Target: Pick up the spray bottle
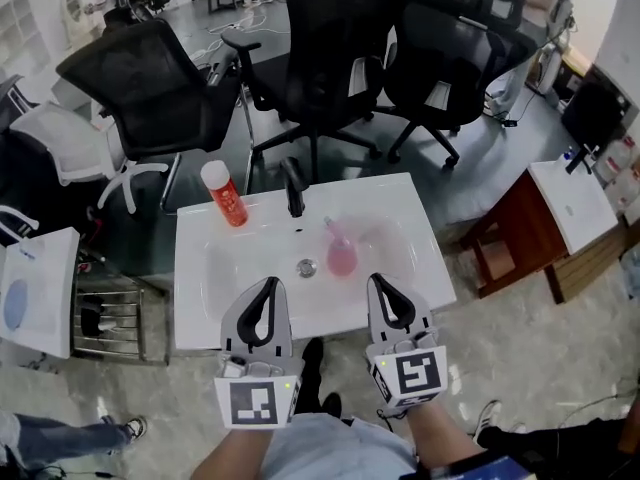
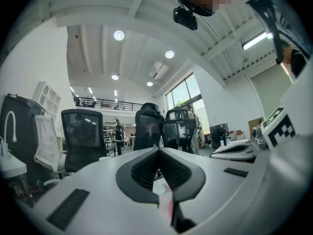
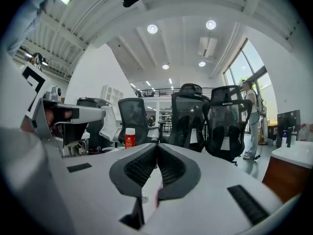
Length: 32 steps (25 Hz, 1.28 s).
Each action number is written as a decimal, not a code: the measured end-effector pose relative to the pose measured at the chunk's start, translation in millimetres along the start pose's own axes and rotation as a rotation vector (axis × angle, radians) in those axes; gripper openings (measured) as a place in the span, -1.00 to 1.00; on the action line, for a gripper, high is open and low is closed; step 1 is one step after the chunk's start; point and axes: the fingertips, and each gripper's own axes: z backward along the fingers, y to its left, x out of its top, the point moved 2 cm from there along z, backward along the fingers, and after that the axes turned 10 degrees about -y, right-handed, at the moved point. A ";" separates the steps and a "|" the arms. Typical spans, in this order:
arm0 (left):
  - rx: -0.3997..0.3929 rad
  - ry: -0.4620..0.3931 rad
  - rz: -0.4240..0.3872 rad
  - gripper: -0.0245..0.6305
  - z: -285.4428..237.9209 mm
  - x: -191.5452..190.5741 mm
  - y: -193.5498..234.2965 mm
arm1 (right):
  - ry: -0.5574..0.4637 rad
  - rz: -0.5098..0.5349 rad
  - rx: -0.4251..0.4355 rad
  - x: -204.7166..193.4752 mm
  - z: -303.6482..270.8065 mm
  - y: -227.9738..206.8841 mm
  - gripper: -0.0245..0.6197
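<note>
The spray bottle (image 1: pixel 341 254), pink and see-through, is in the basin of a white sink (image 1: pixel 195 298), just right of the drain (image 1: pixel 307 266). My left gripper (image 1: pixel 269 284) hovers over the sink's front edge, jaws shut and empty, left of the bottle. My right gripper (image 1: pixel 379 281) is also shut and empty, over the front edge a little right of the bottle. Neither touches it. In the left gripper view a pink sliver of the bottle (image 2: pixel 169 203) shows below the closed jaws. The right gripper view shows a similar pink sliver (image 3: pixel 157 197).
A red can with a white cap (image 1: pixel 226 196) stands on the sink's back left rim, beside the black faucet (image 1: pixel 293 188). Black office chairs (image 1: pixel 330 58) crowd behind the sink. A metal rack (image 1: pixel 110 318) is at the left, a wooden cabinet (image 1: pixel 520 233) at the right.
</note>
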 end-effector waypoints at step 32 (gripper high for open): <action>0.028 0.209 0.085 -0.88 -84.3 -121.7 79.3 | 0.301 -0.013 0.110 -140.4 -121.6 -18.7 -0.01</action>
